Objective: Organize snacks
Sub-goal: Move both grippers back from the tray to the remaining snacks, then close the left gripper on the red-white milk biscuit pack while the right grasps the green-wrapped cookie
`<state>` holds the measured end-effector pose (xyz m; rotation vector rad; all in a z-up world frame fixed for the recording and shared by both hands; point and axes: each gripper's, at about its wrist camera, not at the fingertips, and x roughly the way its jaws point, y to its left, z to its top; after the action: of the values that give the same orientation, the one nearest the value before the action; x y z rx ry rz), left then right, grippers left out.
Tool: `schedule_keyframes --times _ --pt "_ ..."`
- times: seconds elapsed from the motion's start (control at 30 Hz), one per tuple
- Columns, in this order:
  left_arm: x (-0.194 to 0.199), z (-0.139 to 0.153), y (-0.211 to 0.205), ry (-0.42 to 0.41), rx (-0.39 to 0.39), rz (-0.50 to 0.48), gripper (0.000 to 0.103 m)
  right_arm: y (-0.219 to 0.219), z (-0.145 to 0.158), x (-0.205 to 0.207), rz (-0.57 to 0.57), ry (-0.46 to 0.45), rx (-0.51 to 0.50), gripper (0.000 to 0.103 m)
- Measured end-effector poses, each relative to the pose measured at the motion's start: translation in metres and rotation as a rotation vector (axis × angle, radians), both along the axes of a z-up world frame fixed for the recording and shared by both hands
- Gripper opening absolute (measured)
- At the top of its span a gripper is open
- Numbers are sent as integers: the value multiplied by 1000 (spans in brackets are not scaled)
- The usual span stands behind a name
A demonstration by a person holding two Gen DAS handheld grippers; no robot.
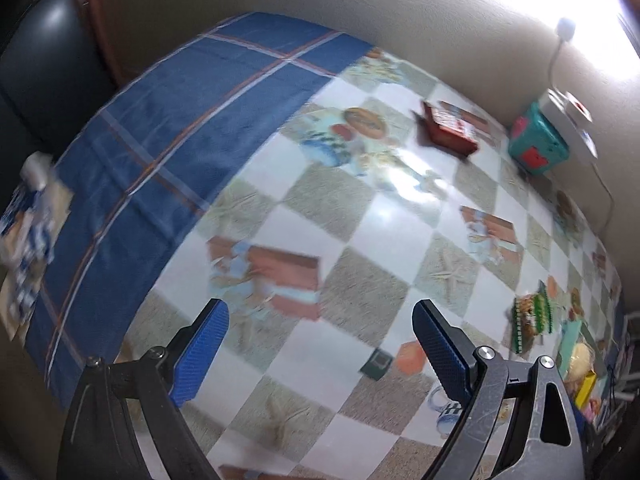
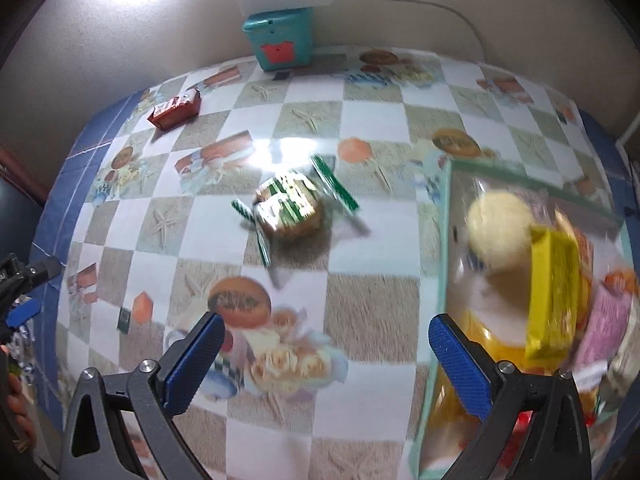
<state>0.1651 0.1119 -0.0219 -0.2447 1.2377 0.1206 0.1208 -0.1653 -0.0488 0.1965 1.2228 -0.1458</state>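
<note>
Both the right gripper (image 2: pixel 322 350) and left gripper (image 1: pixel 320 334) hang spread and empty; the green-striped cookie packet (image 2: pixel 290 210), at frame centre, looks light, crinkly and crushable, best pinched across its middle

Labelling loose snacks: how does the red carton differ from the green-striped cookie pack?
Colour and form: the red carton is a rigid box; the green-striped cookie pack is a clear crinkly wrapper with round biscuits showing through.
Place: the red carton lies near the far wall, close to the teal box; the cookie pack lies mid-table, nearer the snack bin.
Shared: both lie on the tablecloth outside the bin, ungripped.
</note>
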Motion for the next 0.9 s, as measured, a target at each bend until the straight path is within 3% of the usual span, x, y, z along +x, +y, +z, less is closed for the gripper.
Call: schedule_keyframes --times 0.23,0.4,0.47,0.57,0.9 --pt "53 -11 -6 40 23 -92 93 5 -26 51 51 58 3 103" --pt "93 0 -22 -2 113 -215 93 9 -36 76 95 86 -9 102" --pt "102 2 -22 -1 72 -234 93 8 -39 83 98 98 -12 99" --pt "117 3 -18 22 -55 -239 93 6 -41 93 112 111 -30 89" --pt "154 8 -36 47 -115 -306 93 5 -47 103 152 150 -13 77"
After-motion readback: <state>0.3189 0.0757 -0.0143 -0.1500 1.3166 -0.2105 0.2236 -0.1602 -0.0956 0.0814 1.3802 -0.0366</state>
